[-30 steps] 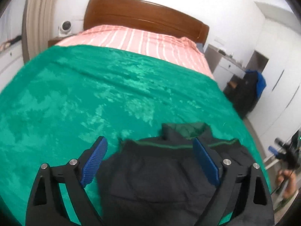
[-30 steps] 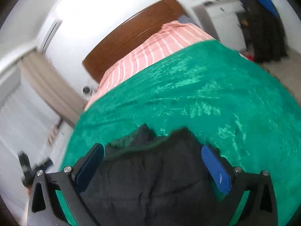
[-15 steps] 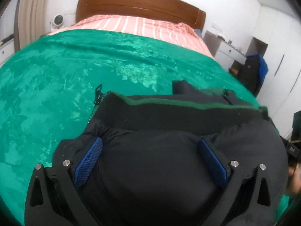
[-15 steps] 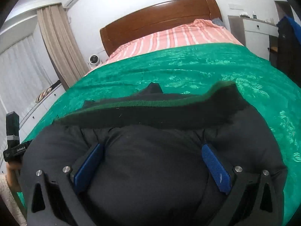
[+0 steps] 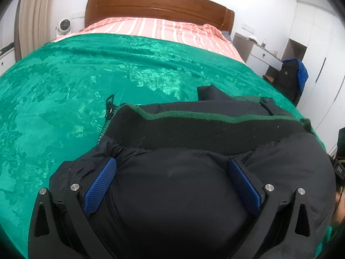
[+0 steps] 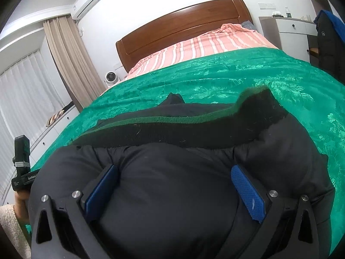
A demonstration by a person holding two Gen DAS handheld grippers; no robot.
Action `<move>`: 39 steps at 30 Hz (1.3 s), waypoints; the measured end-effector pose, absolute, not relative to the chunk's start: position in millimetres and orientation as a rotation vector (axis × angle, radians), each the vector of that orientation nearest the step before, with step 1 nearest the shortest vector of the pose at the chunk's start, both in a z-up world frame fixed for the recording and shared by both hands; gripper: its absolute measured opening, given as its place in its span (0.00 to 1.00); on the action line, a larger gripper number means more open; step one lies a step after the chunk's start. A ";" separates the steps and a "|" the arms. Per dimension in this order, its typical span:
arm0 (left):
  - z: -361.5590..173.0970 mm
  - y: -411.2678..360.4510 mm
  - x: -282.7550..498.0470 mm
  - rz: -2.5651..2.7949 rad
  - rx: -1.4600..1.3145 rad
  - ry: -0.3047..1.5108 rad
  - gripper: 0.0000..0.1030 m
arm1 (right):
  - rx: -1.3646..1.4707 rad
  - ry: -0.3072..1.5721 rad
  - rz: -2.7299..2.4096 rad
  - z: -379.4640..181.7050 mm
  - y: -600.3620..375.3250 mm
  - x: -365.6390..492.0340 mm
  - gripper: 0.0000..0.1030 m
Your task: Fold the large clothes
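A black puffer jacket point(image 5: 194, 194) with a black knit hem edged in green lies folded on the green bedspread point(image 5: 64, 90). It also fills the lower half of the right wrist view point(image 6: 172, 183). My left gripper point(image 5: 171, 183) is open, its blue pads point(image 5: 100, 185) pressed down into the padded fabric near the jacket's left end, by the zipper pull point(image 5: 109, 104). My right gripper point(image 6: 174, 187) is open too, its pads point(image 6: 248, 196) pressed into the jacket's right part. Fabric bulges up between both pairs of fingers.
The bed has a wooden headboard point(image 5: 159, 6) and a pink striped sheet point(image 5: 159, 30). A white dresser point(image 5: 258, 54) and hanging dark clothes point(image 5: 291, 77) stand to the right. Curtains point(image 6: 71, 64) and a small white fan point(image 6: 111, 78) are on the left.
Both grippers came down from above the bed onto the jacket and now press into it; the jacket fills much more of each view. Jaws stayed open.
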State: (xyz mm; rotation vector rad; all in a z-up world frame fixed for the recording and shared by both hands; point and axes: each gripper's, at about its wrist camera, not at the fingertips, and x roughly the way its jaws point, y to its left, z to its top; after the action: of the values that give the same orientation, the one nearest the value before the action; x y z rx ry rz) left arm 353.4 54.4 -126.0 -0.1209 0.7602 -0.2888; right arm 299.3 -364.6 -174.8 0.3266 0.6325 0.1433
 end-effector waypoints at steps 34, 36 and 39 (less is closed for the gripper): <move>-95.9 52.8 140.4 -0.227 -0.094 0.845 0.99 | -0.120 0.793 -0.353 -53.1 -266.5 112.0 0.99; -97.4 50.7 136.3 -0.224 -0.083 0.848 0.99 | -0.112 0.790 -0.356 -50.7 -267.4 107.1 0.99; -99.5 53.2 134.2 -0.220 -0.074 0.852 0.99 | -0.110 0.790 -0.359 -48.1 -268.1 102.3 0.99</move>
State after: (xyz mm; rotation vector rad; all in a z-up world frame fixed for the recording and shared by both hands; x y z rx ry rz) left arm 134.2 53.2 -99.5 -0.0736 0.8521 -0.2196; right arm 102.3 -268.1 -48.1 -0.1101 0.7896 -0.3588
